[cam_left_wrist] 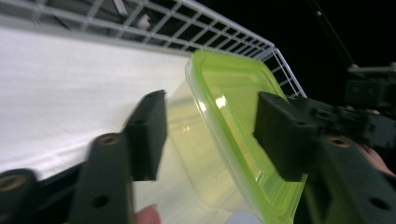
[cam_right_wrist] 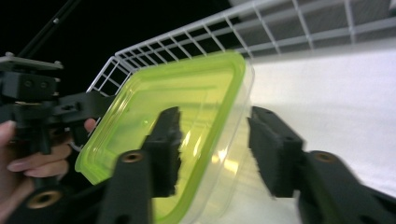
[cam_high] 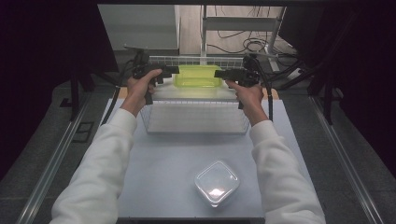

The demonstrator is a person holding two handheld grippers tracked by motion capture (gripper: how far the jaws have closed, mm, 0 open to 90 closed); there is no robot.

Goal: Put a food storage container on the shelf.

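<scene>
A clear container with a lime-green lid (cam_high: 197, 76) hangs at the far end of a white wire basket (cam_high: 196, 119), tilted, between my two grippers. My left gripper (cam_high: 173, 70) holds its left end; in the left gripper view one jaw lies against the clear underside and the other on the lid (cam_left_wrist: 233, 98), with the gripper (cam_left_wrist: 210, 135) shut on that end. My right gripper (cam_high: 218, 73) holds the opposite end the same way, and the right gripper view shows the gripper (cam_right_wrist: 215, 149) astride the lid's rim (cam_right_wrist: 187, 93).
A second clear container with a clear lid (cam_high: 217, 183) stands near the front edge of the white table (cam_high: 159, 172). The basket's wire walls (cam_right_wrist: 196, 37) rise just behind the held container. Dark floor and cables lie beyond the table.
</scene>
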